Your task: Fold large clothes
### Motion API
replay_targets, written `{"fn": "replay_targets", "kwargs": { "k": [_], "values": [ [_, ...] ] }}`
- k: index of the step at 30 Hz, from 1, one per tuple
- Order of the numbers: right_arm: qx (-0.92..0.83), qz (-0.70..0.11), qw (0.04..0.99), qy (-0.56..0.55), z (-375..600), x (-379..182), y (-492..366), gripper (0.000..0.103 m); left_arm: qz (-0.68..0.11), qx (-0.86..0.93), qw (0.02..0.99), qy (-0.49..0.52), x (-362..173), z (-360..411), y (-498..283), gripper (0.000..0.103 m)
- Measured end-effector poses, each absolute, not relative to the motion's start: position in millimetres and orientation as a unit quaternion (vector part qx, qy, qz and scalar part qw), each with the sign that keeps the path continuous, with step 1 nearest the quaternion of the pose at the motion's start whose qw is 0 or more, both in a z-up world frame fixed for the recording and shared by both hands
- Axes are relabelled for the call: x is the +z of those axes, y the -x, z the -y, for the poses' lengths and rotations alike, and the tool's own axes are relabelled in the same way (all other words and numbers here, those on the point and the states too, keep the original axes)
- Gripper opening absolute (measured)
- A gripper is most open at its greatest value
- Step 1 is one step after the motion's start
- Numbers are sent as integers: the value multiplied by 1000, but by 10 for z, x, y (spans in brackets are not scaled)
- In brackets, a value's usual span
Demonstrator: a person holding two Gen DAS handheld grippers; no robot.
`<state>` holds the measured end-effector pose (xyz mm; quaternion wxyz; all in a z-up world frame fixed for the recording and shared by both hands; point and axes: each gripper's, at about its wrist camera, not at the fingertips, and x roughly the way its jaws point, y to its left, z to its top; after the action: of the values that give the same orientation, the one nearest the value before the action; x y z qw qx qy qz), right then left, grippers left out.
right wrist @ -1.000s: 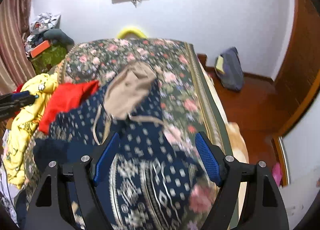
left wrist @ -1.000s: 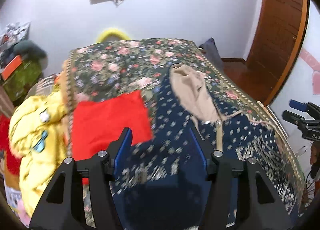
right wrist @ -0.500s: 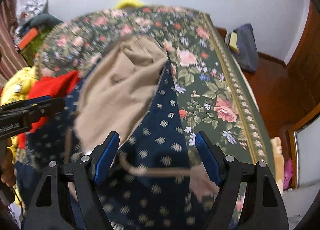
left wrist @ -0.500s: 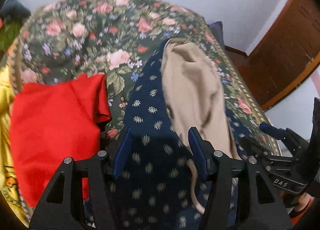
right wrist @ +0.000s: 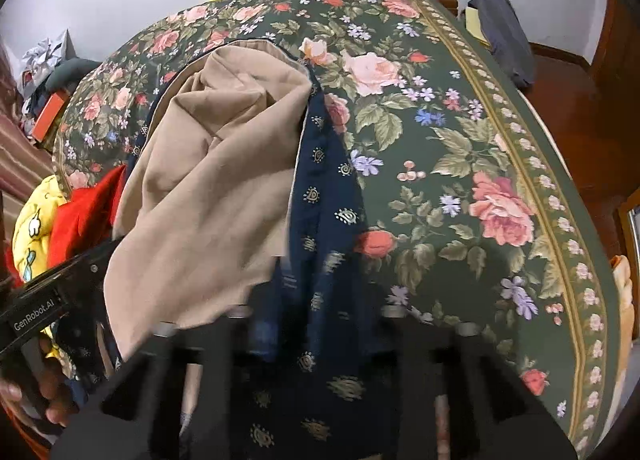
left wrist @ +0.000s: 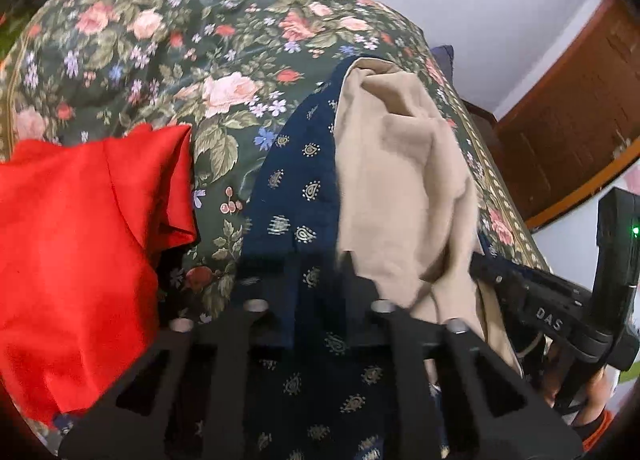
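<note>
A large navy garment (left wrist: pixel 296 180) with small gold motifs and a beige lining (left wrist: pixel 400 180) lies on the floral bedspread (left wrist: pixel 160 40). My left gripper (left wrist: pixel 316 272) is pushed down into its navy cloth, which covers the fingertips; open or shut cannot be told. The right gripper's body (left wrist: pixel 552 312) shows at the right of the left wrist view. In the right wrist view the same garment (right wrist: pixel 324 196) and beige lining (right wrist: pixel 216 180) lie ahead. My right gripper (right wrist: pixel 316 300) is also buried in the navy cloth, fingertips hidden.
A red cloth (left wrist: pixel 80 240) lies left of the garment, with a yellow printed garment (right wrist: pixel 32 228) beyond the bed's left edge. A wooden door (left wrist: pixel 580 100) and floor are to the right. A dark bag (right wrist: pixel 504 32) rests by the wall.
Both grippers have moved forward and down onto the navy garment near its beige lining. Their blue fingertips, visible before, are now hidden by cloth.
</note>
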<state>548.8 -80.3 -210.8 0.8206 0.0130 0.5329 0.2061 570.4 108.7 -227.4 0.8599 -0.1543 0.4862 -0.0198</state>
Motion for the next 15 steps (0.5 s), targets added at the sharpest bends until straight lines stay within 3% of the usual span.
{"fn": "replay_targets", "kwargs": {
  "k": [15],
  "values": [
    [283, -440, 852, 7, 1072, -963, -4345, 8, -434, -80, 895, 64, -1110, -821, -4634, 9]
  ]
}}
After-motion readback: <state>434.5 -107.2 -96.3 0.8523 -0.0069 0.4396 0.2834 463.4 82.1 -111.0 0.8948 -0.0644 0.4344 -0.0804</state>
